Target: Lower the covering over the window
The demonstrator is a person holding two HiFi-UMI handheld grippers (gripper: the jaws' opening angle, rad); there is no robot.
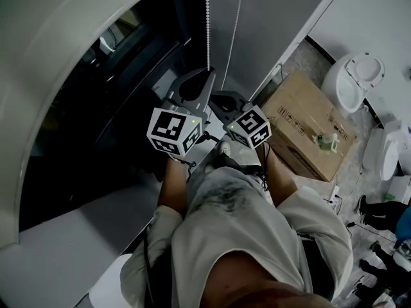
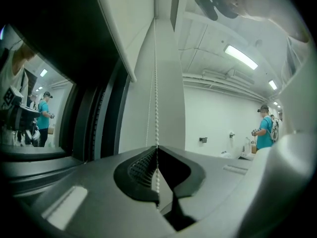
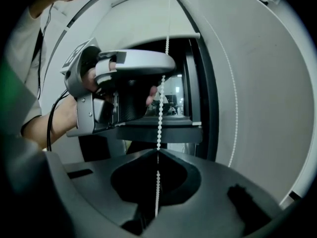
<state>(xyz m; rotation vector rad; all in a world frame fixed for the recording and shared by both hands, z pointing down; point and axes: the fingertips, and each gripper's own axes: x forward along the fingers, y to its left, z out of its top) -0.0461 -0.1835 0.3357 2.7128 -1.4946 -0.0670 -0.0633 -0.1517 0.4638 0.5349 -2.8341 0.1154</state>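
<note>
White room, speckled floor (image 1: 321, 56), with a box (image 1: 308, 127) and a toilet (image 1: 356, 79) parked at the right of the head view. The dark window (image 1: 96, 108) fills the left side, and the grey blind (image 1: 270, 18) sits at top middle. In your right gripper view its bottom edge is up near the top of the frame, with bare glass below. Two strands of chain (image 1: 207, 31) drop down the centre. Your left gripper (image 2: 157, 148) is pressed together on a strand, beads running straight through the tips. Your right gripper (image 3: 158, 151) is the same deal, pinching chain just below the left one.
</note>
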